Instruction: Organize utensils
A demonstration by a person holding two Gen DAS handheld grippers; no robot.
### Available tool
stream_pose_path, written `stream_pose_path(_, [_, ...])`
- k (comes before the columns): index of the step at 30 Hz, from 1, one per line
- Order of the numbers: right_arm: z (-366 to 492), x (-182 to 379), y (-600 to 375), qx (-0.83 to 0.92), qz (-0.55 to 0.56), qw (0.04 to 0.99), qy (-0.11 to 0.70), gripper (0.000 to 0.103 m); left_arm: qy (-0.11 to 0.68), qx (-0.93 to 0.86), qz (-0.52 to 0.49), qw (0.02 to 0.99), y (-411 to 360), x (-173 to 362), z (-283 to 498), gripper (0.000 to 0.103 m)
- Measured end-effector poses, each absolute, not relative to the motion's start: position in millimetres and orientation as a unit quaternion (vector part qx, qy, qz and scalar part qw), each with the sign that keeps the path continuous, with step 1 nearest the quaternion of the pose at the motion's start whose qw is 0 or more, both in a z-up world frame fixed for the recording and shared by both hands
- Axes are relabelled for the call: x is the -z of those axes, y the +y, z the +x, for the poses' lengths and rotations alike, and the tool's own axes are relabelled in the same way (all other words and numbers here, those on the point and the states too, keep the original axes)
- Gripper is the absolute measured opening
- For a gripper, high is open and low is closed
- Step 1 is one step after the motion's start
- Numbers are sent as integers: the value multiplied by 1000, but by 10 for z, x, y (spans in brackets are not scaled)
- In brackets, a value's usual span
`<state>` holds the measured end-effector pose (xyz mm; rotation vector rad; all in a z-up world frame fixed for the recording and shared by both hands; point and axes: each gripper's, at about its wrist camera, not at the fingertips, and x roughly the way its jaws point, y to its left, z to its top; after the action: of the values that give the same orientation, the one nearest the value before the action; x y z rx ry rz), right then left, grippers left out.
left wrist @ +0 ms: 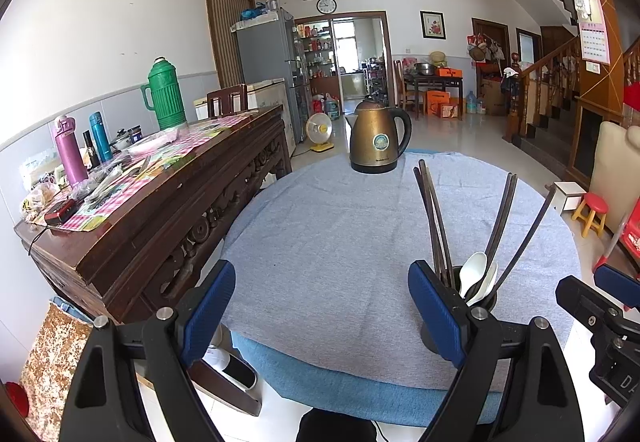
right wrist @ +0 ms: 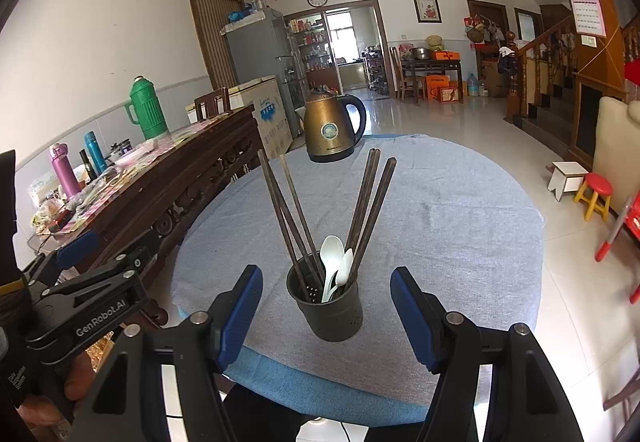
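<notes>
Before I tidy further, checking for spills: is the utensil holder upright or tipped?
Upright: the holder stands on its base, chopsticks and spoons inside.

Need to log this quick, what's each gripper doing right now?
Left gripper: open, holding nothing.
Right gripper: open, empty, dark perforated utensil cup standing untouched between its fingers.

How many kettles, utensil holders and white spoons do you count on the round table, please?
Kettle: 1
Utensil holder: 1
White spoons: 2
Total: 4
</notes>
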<state>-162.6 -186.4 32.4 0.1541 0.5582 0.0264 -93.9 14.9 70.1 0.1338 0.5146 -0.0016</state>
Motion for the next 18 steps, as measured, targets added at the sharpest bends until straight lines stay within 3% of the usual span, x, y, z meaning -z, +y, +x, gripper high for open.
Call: stream_pose_path(18, [-1703,-450,-1792,-11,71,963,261,70,241,5,67,968,174,-822,-1103,88])
